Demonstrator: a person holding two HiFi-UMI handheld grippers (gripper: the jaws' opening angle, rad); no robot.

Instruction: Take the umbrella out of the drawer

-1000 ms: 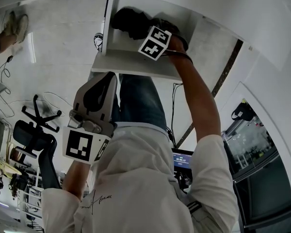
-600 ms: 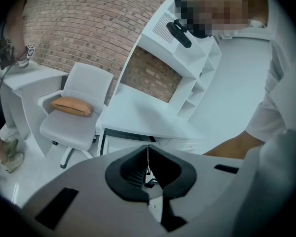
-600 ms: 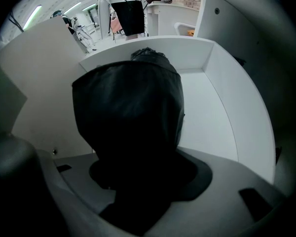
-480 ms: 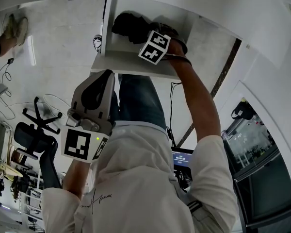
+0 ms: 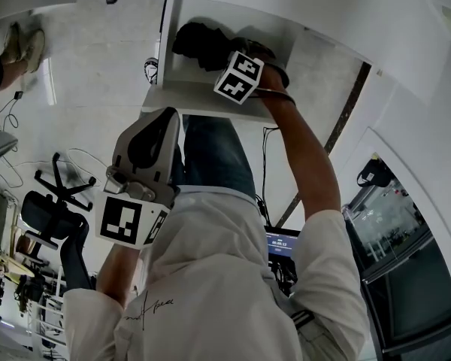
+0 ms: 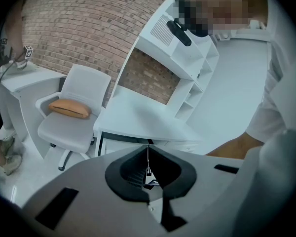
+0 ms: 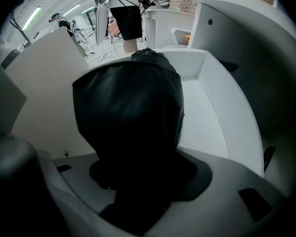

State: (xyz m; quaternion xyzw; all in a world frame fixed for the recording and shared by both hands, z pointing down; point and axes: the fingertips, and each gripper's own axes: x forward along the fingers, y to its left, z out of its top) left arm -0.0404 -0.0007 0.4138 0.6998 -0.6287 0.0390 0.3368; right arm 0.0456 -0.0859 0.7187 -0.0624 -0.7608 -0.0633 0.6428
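Note:
A black folded umbrella (image 5: 195, 40) lies in the open white drawer (image 5: 203, 100) at the top of the head view. My right gripper (image 5: 219, 53) reaches straight down into the drawer and is shut on the umbrella's near end. In the right gripper view the umbrella (image 7: 130, 112) fills the space between the jaws and hides the pads of my right gripper (image 7: 138, 174); the drawer floor (image 7: 202, 117) runs off to the right. My left gripper (image 5: 165, 120) hangs in front of the person's chest, apart from the drawer. In its own view my left gripper (image 6: 148, 147) is shut and holds nothing.
A white desk (image 6: 138, 117) and a white office chair with an orange cushion (image 6: 69, 108) stand ahead of the left gripper. A black swivel chair (image 5: 49, 209) is on the floor at left. Another person (image 7: 126, 14) stands beyond the drawer.

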